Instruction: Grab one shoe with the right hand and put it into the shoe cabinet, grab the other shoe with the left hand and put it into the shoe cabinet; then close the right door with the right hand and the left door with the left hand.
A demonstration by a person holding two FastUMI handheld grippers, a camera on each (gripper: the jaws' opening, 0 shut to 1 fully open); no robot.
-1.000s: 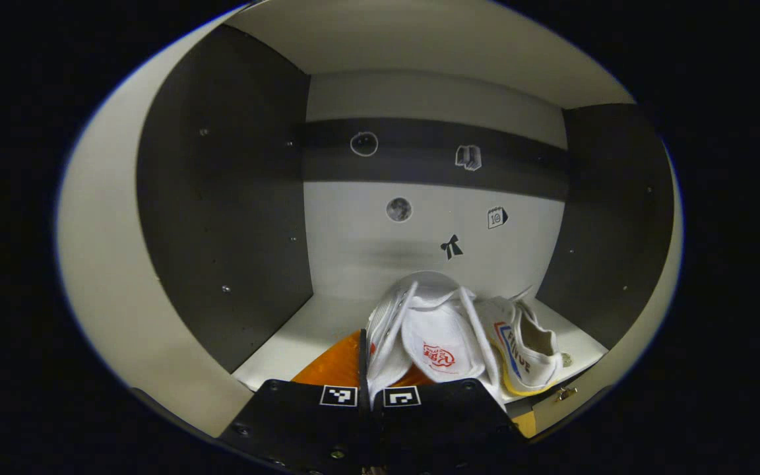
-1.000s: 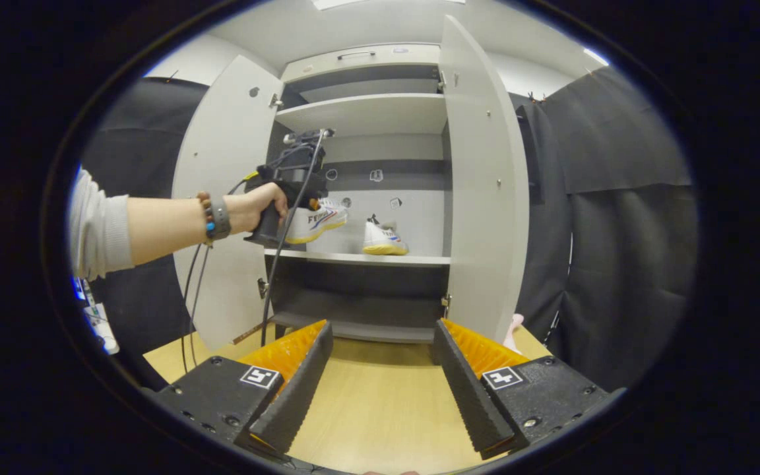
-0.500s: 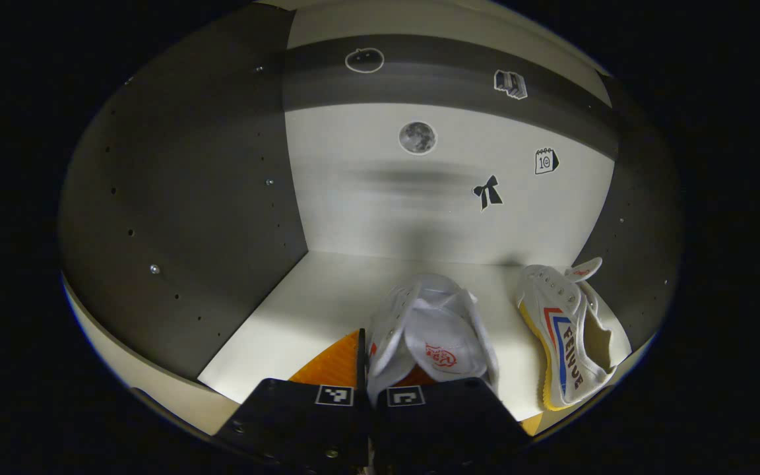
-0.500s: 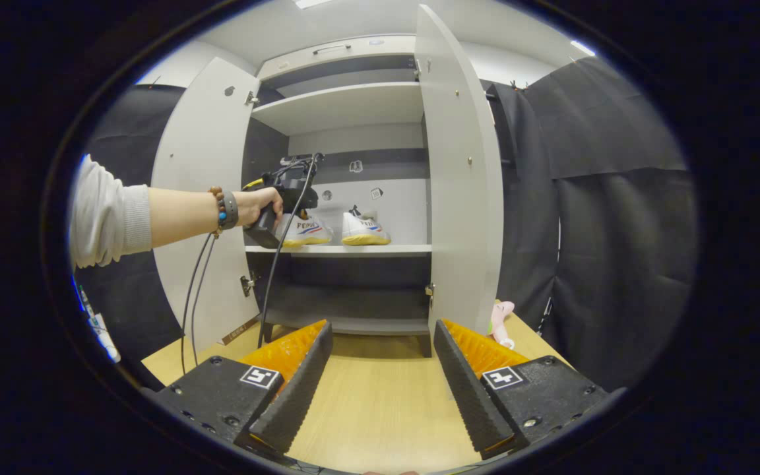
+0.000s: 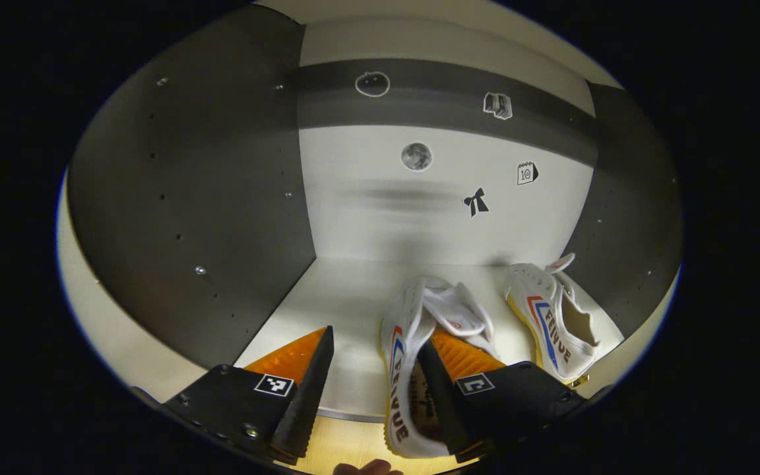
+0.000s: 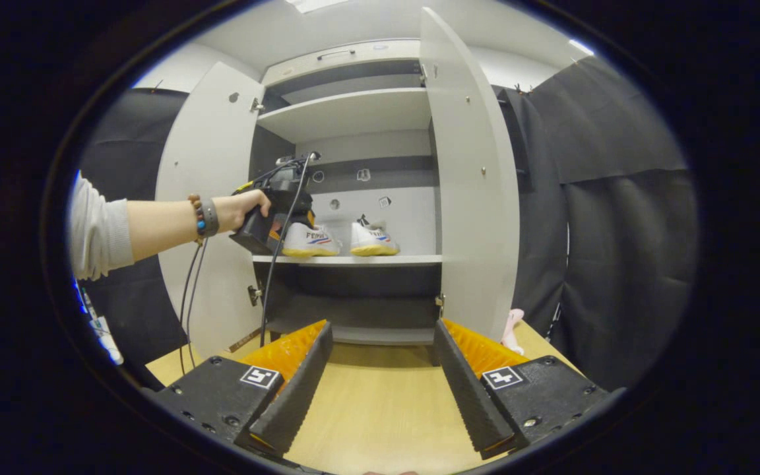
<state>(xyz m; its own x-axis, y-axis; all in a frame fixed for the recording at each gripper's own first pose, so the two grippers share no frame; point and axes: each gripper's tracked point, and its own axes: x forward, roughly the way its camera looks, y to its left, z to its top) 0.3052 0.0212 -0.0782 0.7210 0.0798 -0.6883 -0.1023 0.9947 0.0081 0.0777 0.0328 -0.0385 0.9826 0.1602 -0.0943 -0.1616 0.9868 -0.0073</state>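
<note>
Resting on the cabinet shelf (image 5: 347, 310), two shoes (image 5: 413, 343) (image 5: 551, 316) are seen beyond the left tool (image 5: 370, 389), spread apart, while the right tool (image 6: 380, 389) is held apart over the table (image 6: 380, 422)

Two white canvas shoes with yellow soles — the near shoe (image 5: 413, 369) and the far shoe (image 5: 555, 316) — stand side by side on the middle shelf (image 6: 393, 260) of the shoe cabinet (image 6: 347, 112), both doors open.
</note>
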